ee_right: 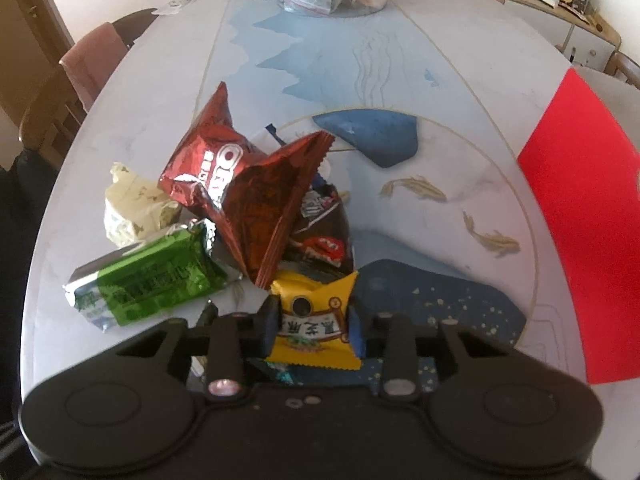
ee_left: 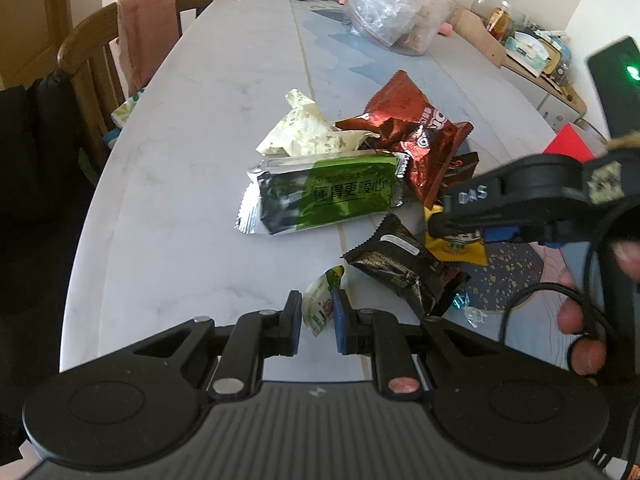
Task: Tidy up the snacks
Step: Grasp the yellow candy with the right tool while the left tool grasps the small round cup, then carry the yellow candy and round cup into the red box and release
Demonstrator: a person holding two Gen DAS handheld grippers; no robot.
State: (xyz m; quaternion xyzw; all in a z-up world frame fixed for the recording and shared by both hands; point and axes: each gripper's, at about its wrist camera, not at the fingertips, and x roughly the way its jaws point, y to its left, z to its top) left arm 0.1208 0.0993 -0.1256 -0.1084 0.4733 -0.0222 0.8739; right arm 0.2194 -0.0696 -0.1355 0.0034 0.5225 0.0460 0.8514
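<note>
A pile of snacks lies on the white table point(ee_left: 180, 168): a green packet point(ee_left: 328, 196) point(ee_right: 148, 278), a red-brown Oreo bag point(ee_left: 416, 132) point(ee_right: 244, 196), a cream wrapper point(ee_left: 304, 128) point(ee_right: 132, 204), a dark M&M bag point(ee_right: 320, 232) and a black packet point(ee_left: 400, 264). My right gripper point(ee_right: 312, 324) is shut on a yellow packet point(ee_right: 314, 320), also seen in the left wrist view point(ee_left: 456, 246). My left gripper point(ee_left: 316, 320) has its pads on both sides of a small white-green sachet point(ee_left: 322, 304); whether they touch it is unclear.
A clear plastic bag point(ee_left: 392, 8) stands at the far end. A red sheet point(ee_right: 580, 216) lies at the table's right edge. A wooden chair with a pink cloth point(ee_left: 140, 40) stands at the left. Small wrapped candies point(ee_left: 468, 308) lie near the black packet.
</note>
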